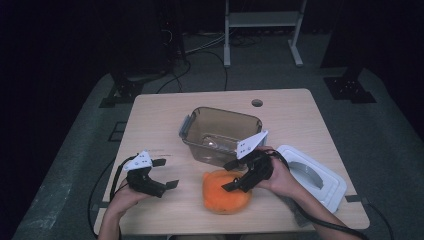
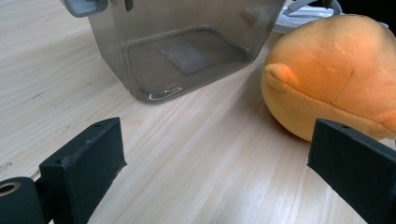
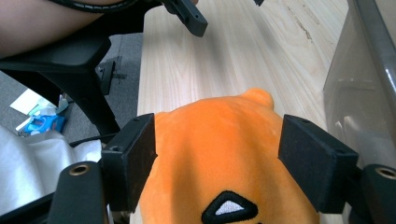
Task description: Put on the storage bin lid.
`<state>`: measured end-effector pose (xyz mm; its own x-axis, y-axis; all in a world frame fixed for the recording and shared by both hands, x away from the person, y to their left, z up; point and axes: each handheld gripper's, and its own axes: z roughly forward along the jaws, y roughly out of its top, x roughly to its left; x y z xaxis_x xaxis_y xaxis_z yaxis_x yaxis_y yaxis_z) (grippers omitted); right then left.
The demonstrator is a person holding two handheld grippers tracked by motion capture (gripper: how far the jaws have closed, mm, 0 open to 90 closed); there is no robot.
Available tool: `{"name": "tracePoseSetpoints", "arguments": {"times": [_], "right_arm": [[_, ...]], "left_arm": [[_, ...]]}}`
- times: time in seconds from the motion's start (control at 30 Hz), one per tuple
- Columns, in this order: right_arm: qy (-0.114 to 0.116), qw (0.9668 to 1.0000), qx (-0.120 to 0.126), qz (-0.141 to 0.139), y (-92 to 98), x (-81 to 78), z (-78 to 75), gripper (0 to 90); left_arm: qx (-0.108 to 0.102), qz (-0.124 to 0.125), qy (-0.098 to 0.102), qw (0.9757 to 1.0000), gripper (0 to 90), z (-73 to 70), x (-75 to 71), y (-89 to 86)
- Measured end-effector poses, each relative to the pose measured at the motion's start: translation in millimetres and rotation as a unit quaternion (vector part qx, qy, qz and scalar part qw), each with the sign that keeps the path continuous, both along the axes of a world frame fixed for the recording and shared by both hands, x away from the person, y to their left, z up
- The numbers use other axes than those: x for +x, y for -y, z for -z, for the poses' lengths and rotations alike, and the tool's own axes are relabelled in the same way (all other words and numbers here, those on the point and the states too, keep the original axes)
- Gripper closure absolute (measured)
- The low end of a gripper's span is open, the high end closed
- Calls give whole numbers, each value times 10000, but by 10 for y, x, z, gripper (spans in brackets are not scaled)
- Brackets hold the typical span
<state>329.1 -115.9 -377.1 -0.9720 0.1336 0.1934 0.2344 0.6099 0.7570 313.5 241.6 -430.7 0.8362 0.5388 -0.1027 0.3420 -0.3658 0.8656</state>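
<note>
Now the right gripper sits low over the orange plush, which lies on the table near its front edge, just in front of the tub. In the right gripper view the jaws stand wide, one on each side of the plush; the left pad looks close against the fabric, the right pad has a small gap, and whether either presses in I cannot tell. A black-outlined patch on the plush shows at the bottom of that view. The plush is not lifted: in the left gripper view its base rests on the wood.

Meanwhile the left gripper hangs just above the table to the left of the plush, apart from it. Its jaws are wide and hold nothing; bare wood shows between them in the left gripper view. Its tips point toward the plush and the tub.

The tub is smoky, see-through and open at the top, with a grey latch at its left end. Its white lid lies on the table to the right, beside the person's right hand.
</note>
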Motion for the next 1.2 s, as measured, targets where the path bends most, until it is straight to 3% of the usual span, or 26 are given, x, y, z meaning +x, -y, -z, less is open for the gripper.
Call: {"name": "tracePoseSetpoints", "arguments": {"times": [0.8,1.2], "right_arm": [[134,9996,-262,47,-114,-14,234,269],[-1,9991,-375,197,-116,-9,302,266]], "left_arm": [[24,33,-42,10000,31,23,8,10],[18,23,-47,10000,31,24,7,7]]}}
